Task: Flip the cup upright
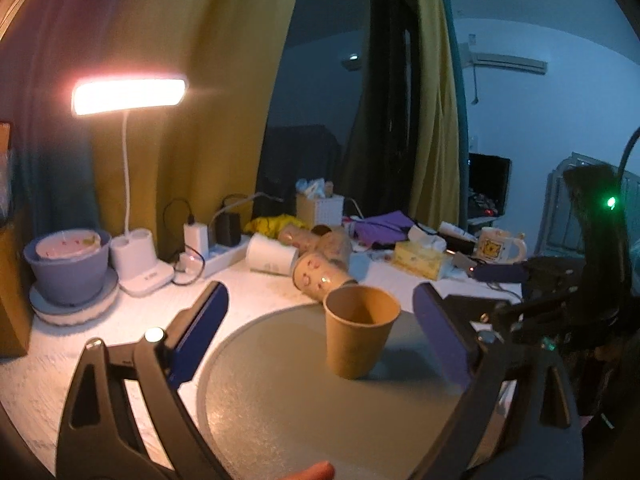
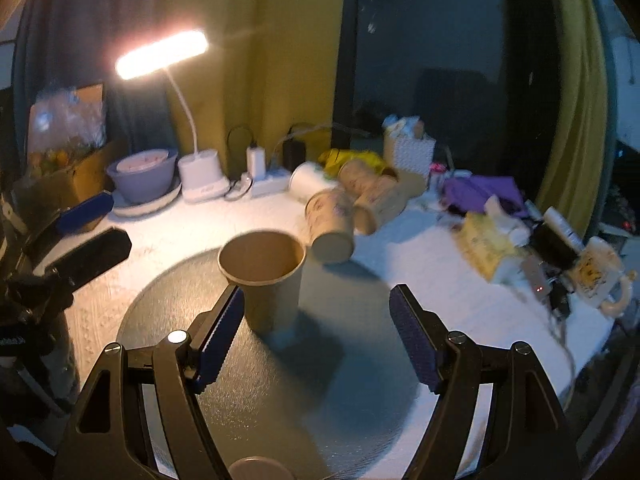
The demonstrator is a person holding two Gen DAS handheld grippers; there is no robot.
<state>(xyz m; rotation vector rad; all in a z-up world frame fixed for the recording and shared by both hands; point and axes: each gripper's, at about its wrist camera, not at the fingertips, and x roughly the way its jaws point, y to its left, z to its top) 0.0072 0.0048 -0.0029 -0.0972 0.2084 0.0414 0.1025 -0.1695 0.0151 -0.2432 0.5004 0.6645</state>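
Both tongs stand wide open and hold nothing. The left tongs (image 1: 320, 328) bracket the brown paper cup (image 1: 360, 330) with clear air on either side of it; in the right wrist view the right tongs (image 2: 316, 320) sit low and near, the cup (image 2: 266, 276) just ahead of the left-hand blue pad (image 2: 222, 336), possibly brushing it, though blur makes that hard to settle.

The cup already stands mouth up on the round grey mat (image 1: 280, 408), near the mat's far edge, so by my reading the flip itself is done and the step in hand is a clean release and retreat. To do that well, I would keep the jaws spread and draw each tool straight back along its own fingers, never sideways, since a light empty paper cup will tip at the slightest nudge on its wall. The right tongs need most care: ease away from that near pad before lifting.

Behind the mat, several patterned cups (image 1: 320, 276) lie on their sides on the white desk (image 1: 248, 284), close to the upright one, so any swing forward risks rolling them into it. The desk lamp (image 1: 129, 95) and the clutter at the back lie well apart from the work.
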